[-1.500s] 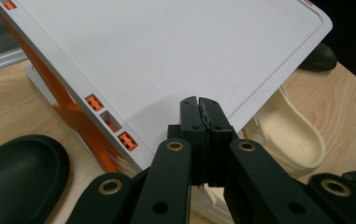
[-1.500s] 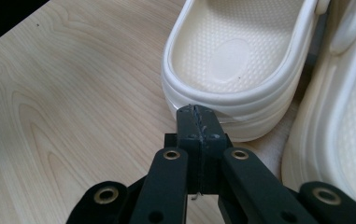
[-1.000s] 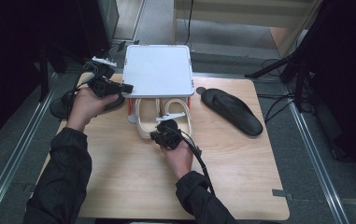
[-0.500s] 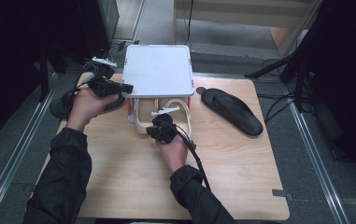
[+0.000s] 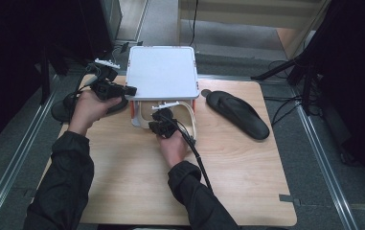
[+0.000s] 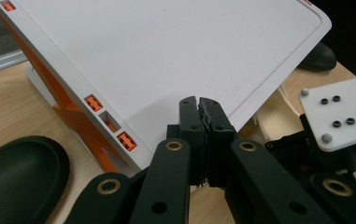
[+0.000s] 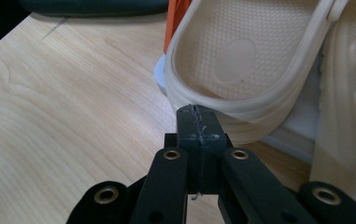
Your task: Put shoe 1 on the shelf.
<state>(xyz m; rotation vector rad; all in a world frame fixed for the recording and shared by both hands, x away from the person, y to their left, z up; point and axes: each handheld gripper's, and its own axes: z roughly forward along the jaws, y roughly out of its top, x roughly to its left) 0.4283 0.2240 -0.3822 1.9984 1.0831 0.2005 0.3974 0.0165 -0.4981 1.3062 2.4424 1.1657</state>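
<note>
**Cream clog gripped at the rack's mouth, pull-out or push-in not yet finished**

On the left, the left tool [image 5: 128,89] rests its tips at the corner of the white rack [image 5: 161,72], jaws pressed together on nothing, steadying it by the look of it. A black sandal [image 5: 60,109] lies beside that hand. Centre stage, the right tool [image 5: 155,116] pinches the rim of the cream clog [image 5: 189,117], which sits half under the rack's shelf with its partner. Far right, another black sandal [image 5: 240,114] waits on the counter [image 5: 247,187]. My read: early going, with shoes not yet sorted.

The right gripper view delivers the clog [image 7: 241,60] rim clamped between shut jaws; the left gripper view reveals the rack's orange side struts [image 6: 80,126].
</note>
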